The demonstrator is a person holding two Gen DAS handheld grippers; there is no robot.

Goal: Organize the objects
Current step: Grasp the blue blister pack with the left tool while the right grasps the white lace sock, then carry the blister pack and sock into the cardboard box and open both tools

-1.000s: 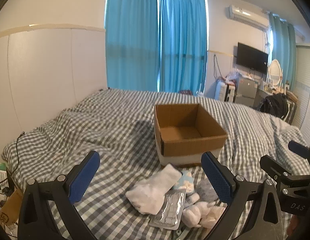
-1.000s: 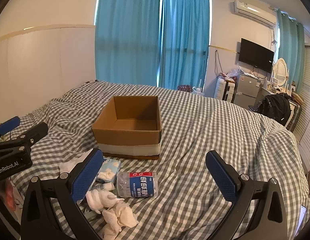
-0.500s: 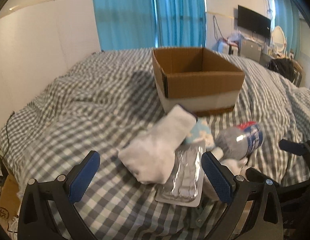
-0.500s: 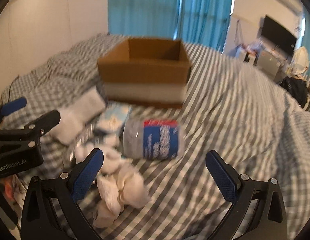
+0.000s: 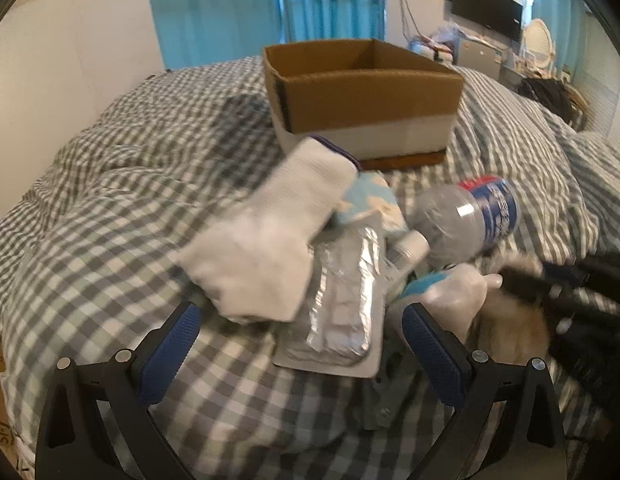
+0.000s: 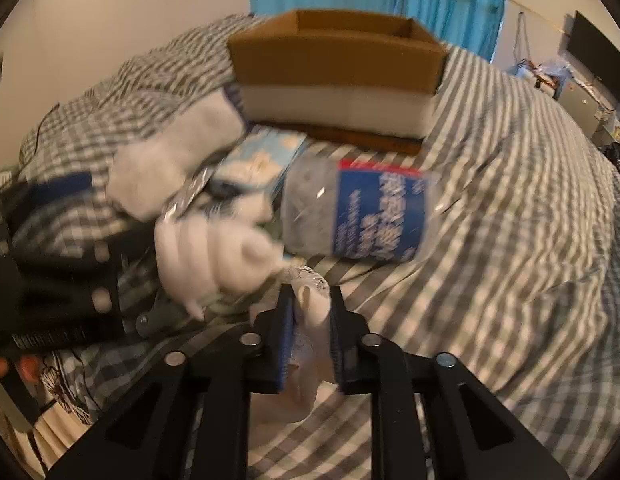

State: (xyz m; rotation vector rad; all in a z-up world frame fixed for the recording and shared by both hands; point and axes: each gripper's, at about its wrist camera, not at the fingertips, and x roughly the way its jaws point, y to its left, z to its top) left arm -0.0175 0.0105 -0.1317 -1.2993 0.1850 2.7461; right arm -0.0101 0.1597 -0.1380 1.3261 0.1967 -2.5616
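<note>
My right gripper [image 6: 310, 320] is closing on a soft white cloth [image 6: 310, 308]; my left gripper [image 5: 298, 344] stands apart, empty.
The cloth lies in the pile just before the box [image 6: 334, 52]: light, limp, likely to slip or trail, so I'd pinch a thick fold.

The bed [image 5: 122, 184], covered in grey-and-white check bedding, carries an open cardboard box [image 5: 362, 92] and, just before it, a clustered pile: white sock [image 5: 270, 236], foil blister pack [image 5: 342, 304], plastic bottle [image 5: 470, 220], crumpled white cloth [image 6: 214, 256].
</note>
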